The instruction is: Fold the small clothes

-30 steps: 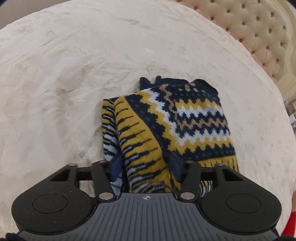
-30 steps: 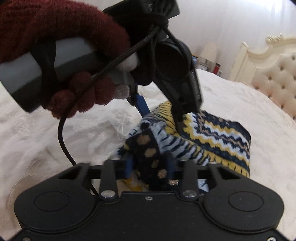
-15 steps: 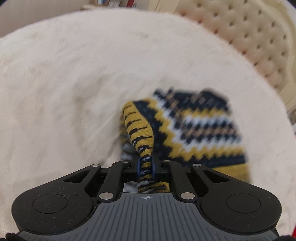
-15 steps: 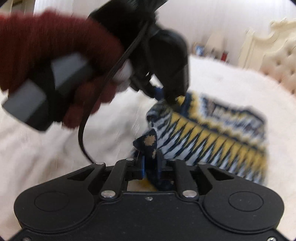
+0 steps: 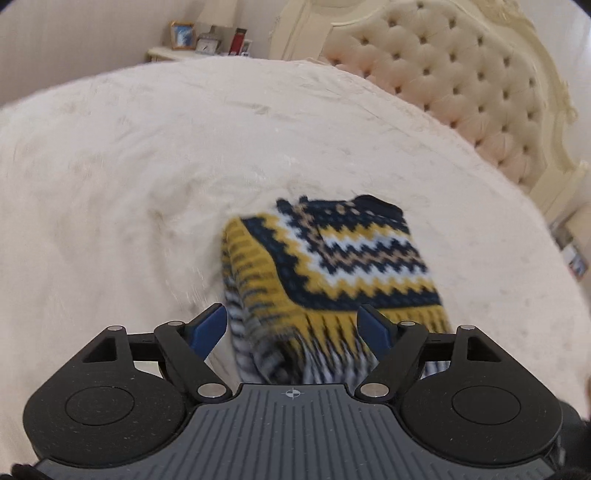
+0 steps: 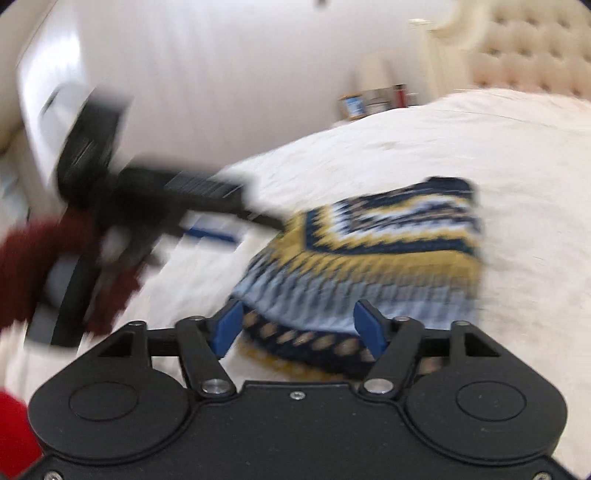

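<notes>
A small knitted sweater (image 5: pixel 332 266) with navy, yellow and white zigzag bands lies folded on the cream bedspread (image 5: pixel 129 177). My left gripper (image 5: pixel 291 326) is open, its blue pads either side of the sweater's near edge, holding nothing. In the right wrist view the same sweater (image 6: pixel 373 251) lies on the bed, blurred. My right gripper (image 6: pixel 301 325) is open around its near hem, empty. The left gripper's body (image 6: pixel 122 192), held by a hand in a dark red glove (image 6: pixel 33 258), shows blurred to the left of the sweater.
A tufted cream headboard (image 5: pixel 461 85) runs along the bed's far right. A bedside shelf with a framed picture (image 5: pixel 183 35) and small items stands behind the bed. A white wall is beyond.
Both grippers were shut on folds of the sweater half a second ago. Both have opened and let go, and the sweater has dropped flat on the bed. Both grippers have pulled back.
</notes>
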The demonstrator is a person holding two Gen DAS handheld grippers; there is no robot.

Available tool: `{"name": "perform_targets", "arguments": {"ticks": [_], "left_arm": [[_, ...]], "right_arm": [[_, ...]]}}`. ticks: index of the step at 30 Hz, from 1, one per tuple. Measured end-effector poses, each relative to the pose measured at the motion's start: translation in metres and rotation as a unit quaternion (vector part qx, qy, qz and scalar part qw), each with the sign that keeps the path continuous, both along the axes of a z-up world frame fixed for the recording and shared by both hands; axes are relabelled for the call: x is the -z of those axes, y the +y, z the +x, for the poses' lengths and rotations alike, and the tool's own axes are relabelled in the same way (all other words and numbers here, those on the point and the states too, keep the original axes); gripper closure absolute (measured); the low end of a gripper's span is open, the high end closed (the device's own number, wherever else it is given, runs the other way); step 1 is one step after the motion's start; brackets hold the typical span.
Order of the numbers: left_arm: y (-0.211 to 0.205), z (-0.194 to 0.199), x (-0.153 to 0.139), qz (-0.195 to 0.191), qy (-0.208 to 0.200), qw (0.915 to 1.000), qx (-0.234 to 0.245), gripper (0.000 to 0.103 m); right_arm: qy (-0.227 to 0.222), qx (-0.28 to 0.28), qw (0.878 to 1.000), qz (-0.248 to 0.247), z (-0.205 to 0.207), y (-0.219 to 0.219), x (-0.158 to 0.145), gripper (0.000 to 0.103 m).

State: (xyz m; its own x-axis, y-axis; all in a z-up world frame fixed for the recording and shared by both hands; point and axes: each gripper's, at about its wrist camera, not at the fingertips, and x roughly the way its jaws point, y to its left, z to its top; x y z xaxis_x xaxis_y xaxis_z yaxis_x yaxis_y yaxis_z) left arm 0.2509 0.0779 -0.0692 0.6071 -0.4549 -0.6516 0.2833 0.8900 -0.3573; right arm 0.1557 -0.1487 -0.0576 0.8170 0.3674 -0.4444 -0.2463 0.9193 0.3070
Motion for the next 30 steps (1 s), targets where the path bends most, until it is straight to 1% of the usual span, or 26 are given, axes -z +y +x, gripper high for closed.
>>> {"name": "perform_targets", "arguments": {"ticks": [1, 3, 8, 10, 13, 16, 20, 24, 27, 28, 29, 30], "left_arm": [[0.001, -0.003, 0.003, -0.011, 0.011, 0.9999, -0.004, 0.025], [0.003, -0.007, 0.012, -0.028, 0.034, 0.9989, -0.012, 0.024], [0.002, -0.011, 0.036, -0.034, 0.079, 0.9962, -0.014, 0.024], [0.004, -0.012, 0.045, -0.047, 0.092, 0.9945, -0.016, 0.024], [0.004, -0.009, 0.056, -0.067, 0.105, 0.9921, -0.019, 0.024], [-0.002, -0.004, 0.063, -0.079, 0.112, 0.9906, -0.013, 0.024], [-0.014, 0.009, 0.07, -0.092, 0.126, 0.9877, 0.004, 0.023], [-0.026, 0.025, 0.074, -0.108, 0.141, 0.9837, 0.023, 0.019], [-0.032, 0.035, 0.075, -0.113, 0.153, 0.981, 0.039, 0.02], [-0.033, 0.036, 0.075, -0.12, 0.156, 0.9796, 0.042, 0.022], [-0.031, 0.037, 0.076, -0.136, 0.157, 0.9771, 0.045, 0.043], [-0.029, 0.039, 0.077, -0.151, 0.164, 0.9737, 0.045, 0.059]], "right_arm": [[0.006, 0.014, 1.0, 0.013, 0.008, -0.013, -0.001, 0.023], [0.018, 0.04, 0.998, 0.044, 0.022, -0.039, -0.001, 0.02], [0.058, 0.082, 0.987, 0.124, 0.058, -0.089, 0.006, 0.019], [0.074, 0.09, 0.982, 0.15, 0.072, -0.104, 0.011, 0.019], [0.094, 0.092, 0.975, 0.18, 0.095, -0.115, 0.019, 0.018], [0.109, 0.089, 0.969, 0.205, 0.116, -0.12, 0.032, 0.017], [0.134, 0.074, 0.958, 0.244, 0.142, -0.123, 0.051, 0.017], [0.158, 0.061, 0.947, 0.272, 0.155, -0.121, 0.067, 0.017], [0.161, 0.049, 0.947, 0.274, 0.16, -0.115, 0.075, 0.016], [0.161, 0.043, 0.948, 0.273, 0.16, -0.113, 0.076, 0.019], [0.165, 0.035, 0.948, 0.27, 0.16, -0.11, 0.077, 0.026], [0.174, 0.035, 0.949, 0.259, 0.159, -0.107, 0.076, 0.044]]}}
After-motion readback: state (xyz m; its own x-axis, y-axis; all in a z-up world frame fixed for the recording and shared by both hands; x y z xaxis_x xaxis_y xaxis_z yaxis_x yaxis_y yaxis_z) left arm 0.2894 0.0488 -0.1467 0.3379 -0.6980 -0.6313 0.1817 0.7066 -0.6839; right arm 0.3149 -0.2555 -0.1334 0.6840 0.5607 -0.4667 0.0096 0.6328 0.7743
